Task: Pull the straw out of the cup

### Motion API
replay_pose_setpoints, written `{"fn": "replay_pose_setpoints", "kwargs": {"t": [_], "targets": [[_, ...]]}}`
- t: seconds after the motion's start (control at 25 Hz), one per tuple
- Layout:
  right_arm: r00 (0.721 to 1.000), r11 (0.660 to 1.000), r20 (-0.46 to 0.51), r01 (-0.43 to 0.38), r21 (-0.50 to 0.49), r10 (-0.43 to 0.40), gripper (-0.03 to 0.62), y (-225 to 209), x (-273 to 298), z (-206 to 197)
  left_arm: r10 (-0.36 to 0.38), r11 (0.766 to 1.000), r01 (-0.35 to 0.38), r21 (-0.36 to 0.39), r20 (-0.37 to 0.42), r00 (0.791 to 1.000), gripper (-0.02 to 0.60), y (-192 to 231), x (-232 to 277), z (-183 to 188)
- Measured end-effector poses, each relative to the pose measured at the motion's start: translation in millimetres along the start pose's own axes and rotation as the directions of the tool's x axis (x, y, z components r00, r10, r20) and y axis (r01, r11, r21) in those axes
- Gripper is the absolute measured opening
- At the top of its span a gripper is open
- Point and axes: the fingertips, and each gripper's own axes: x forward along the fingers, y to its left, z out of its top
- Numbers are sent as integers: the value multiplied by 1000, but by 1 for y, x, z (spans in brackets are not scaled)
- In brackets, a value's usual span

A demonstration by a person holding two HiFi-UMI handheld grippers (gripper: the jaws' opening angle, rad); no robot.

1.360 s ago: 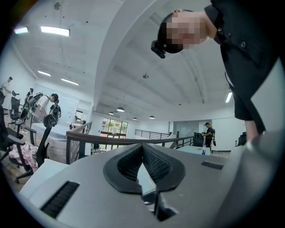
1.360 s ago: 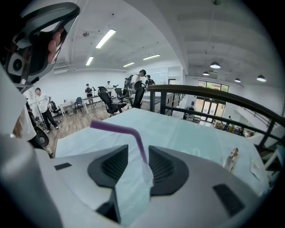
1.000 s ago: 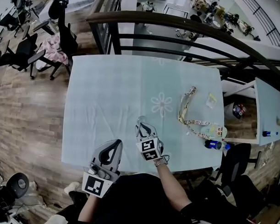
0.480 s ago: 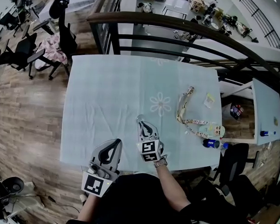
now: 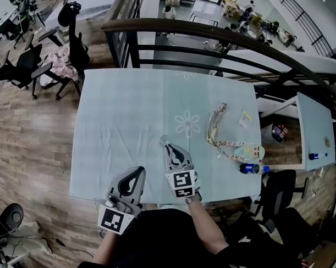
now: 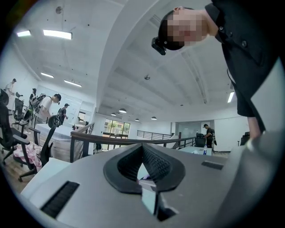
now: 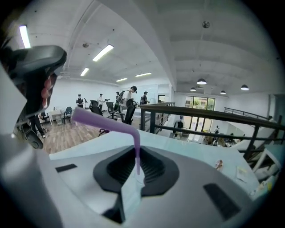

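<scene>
Purple plastic, the straw [image 7: 135, 151] stands upright between the jaws of the right gripper [image 7: 136, 169], with its bendy top folded over toward that view's left. Those jaws have just been closing and now pinch the stem low down, below the bend. That is likely so a straight lift carries the straw along without crushing the flexible part. The straw is held over the near part of the tabletop [image 5: 119, 112]. No cup shows in any view; it may sit hidden beneath the gripper, so I cannot say whether the straw is fully free. The left gripper [image 5: 138, 173] hovers off the tabletop's near edge, jaws drawn together on nothing I can make out, seemingly kept out of the way. Farther right lie a patterned lanyard [image 5: 214, 127] and a small bottle [image 5: 250, 168], well apart from the work.
</scene>
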Motion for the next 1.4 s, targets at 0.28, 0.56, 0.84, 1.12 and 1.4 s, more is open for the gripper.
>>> {"fn": "replay_pose_setpoints", "kwargs": {"t": [0.28,0.56,0.84,1.12,1.4], "targets": [[993,1000,117,-7,14,6,38,1,-49,43,-18,1000,18,-3,1,1000,12,-17,-5,-4],[965,999,263,-34,32,24,38,2,-115,90,-51,998,50,32,21,998,12,-45,-3,0],[931,997,364,-57,43,38,38,-2,-170,122,-69,997,67,49,46,997,12,-74,-6,9],[907,997,418,-71,38,49,38,-4,-220,125,-49,997,44,62,91,995,12,-99,-19,22],[892,996,444,-86,-9,81,38,9,-254,119,-1,997,-10,80,138,990,12,-114,-47,31]]}}
